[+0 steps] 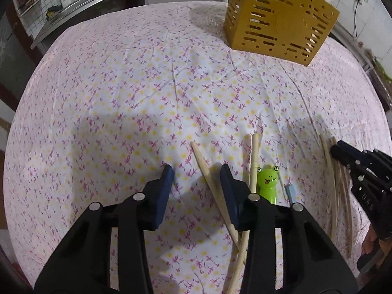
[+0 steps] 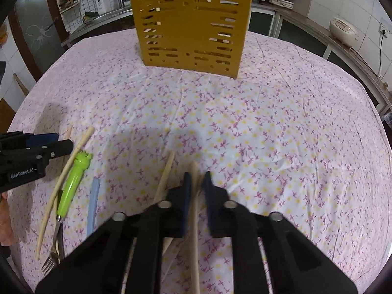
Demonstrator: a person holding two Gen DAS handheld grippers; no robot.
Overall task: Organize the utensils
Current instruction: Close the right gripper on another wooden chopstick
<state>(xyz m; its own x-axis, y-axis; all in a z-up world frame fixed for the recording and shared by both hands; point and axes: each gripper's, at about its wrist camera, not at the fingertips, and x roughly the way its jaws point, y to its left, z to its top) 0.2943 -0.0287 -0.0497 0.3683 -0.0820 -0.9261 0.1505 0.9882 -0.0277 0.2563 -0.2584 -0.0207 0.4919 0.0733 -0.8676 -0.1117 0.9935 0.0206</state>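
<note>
1. on the cloth-covered surface (image 2: 269,122), loose wooden chopsticks lie in two small heaps at the near edge, and the yellow slotted holder (image 2: 191,31) stands upright well apart at the far side, already holding a few sticks; it looks like the destination.
2. the right hand-held gripper (image 2: 197,183) is clamped on one chopstick (image 2: 194,220), its blue pads pinching the shaft near the upper end, probably so the stick hangs straight for dropping into the holder.
3. the left hand-held gripper (image 1: 197,175) has its pads partly apart and straddles a slanted chopstick (image 1: 208,183) without pressing it; it touches only the right pad, so i judge this grip unfinished.
4. just beside it, a green frog-handled fork (image 2: 71,186) and a pale blue stick (image 2: 93,203) wait untouched.
</note>
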